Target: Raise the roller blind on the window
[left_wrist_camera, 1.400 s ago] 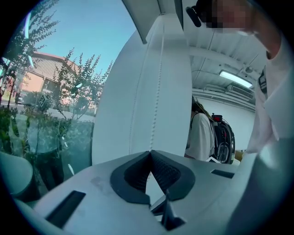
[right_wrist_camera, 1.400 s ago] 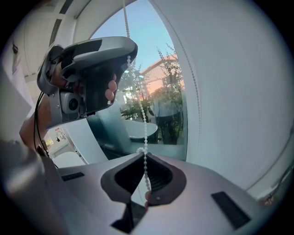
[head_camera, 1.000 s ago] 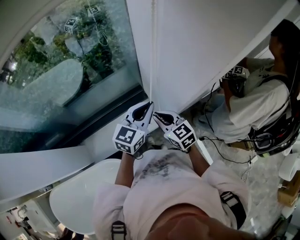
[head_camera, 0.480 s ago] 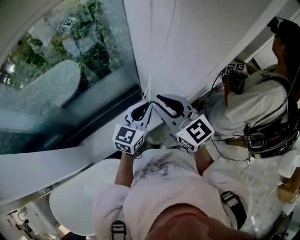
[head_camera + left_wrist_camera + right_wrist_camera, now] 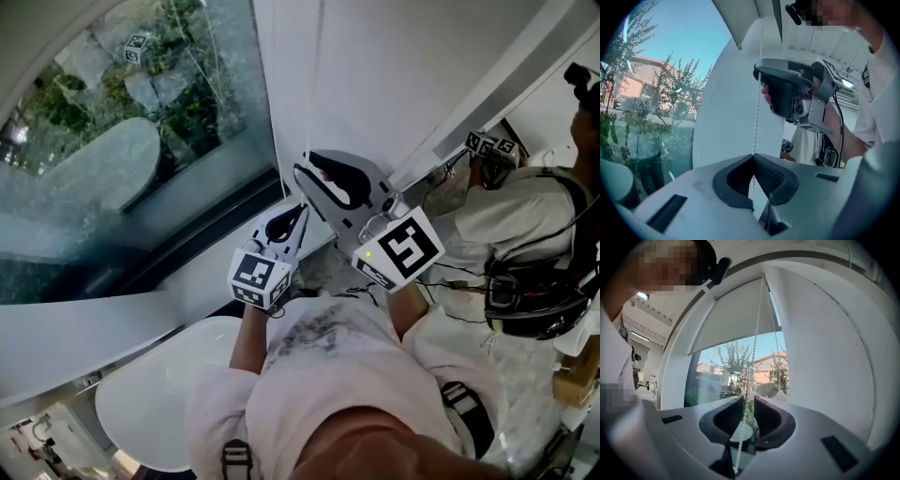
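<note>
Risen since a second ago: right gripper, then level with the left one, now well above it and farther up the bead chain. Much where it was, low near the sill: left gripper, marker cube turned toward the chest.

Left jaws pinched together at their tips, bead chain caught right in the point of the V and running straight up from there toward the other gripper. Right jaws parted by only a narrow slot, chain hanging down through it between the ribbed pads, not squeezed. Second strand of the loop just beside it to the right, climbing to the same top corner.

Overhead in the right gripper view, roller blind: pale fabric over the upper part of the window, bottom edge slanting across, bare glass beneath with trees, a reddish building and blue sky. Close on the right of the chain, white wall.

From the head view, chain only a thin pale line against that wall, coming down to the right gripper's jaws. Off to the right, another person in a white shirt, cables and gear about them, a marker cube near the hand
</note>
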A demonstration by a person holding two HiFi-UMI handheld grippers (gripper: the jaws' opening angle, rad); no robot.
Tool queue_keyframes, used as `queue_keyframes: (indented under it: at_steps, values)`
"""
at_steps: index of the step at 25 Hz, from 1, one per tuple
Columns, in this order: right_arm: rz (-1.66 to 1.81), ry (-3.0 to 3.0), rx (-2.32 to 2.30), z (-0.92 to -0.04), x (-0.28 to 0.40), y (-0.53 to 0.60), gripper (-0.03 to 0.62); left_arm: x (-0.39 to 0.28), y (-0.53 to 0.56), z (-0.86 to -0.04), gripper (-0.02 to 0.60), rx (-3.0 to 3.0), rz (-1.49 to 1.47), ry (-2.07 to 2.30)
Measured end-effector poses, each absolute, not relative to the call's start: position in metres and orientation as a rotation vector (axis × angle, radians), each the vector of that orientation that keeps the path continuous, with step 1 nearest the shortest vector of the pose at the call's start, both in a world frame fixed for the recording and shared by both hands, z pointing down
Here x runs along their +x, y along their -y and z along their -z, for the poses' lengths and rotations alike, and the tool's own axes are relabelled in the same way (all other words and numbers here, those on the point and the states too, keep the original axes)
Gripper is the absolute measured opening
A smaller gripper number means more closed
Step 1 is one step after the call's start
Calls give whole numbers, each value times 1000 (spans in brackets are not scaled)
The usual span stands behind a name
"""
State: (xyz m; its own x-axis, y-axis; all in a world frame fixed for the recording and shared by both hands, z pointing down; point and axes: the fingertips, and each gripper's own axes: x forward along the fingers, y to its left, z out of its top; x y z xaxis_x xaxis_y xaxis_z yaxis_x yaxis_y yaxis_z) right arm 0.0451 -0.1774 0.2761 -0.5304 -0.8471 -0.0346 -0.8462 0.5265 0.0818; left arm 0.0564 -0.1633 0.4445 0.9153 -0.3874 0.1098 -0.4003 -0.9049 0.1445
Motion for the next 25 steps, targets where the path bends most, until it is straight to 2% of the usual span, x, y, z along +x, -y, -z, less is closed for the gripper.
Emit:
queue_keyframes:
  at_steps: [2,5,25]
  values:
    - [154,2753,1523,-267,46,180,115,57,164,-446,9,2914,-113,600]
    - [120,2794,1526,-261,46,180,63,57,166,-446,9,2914,-100,599]
    - [-24,2766,1514,-334,49,187,61,61,179,-519,9,2883,-165,652]
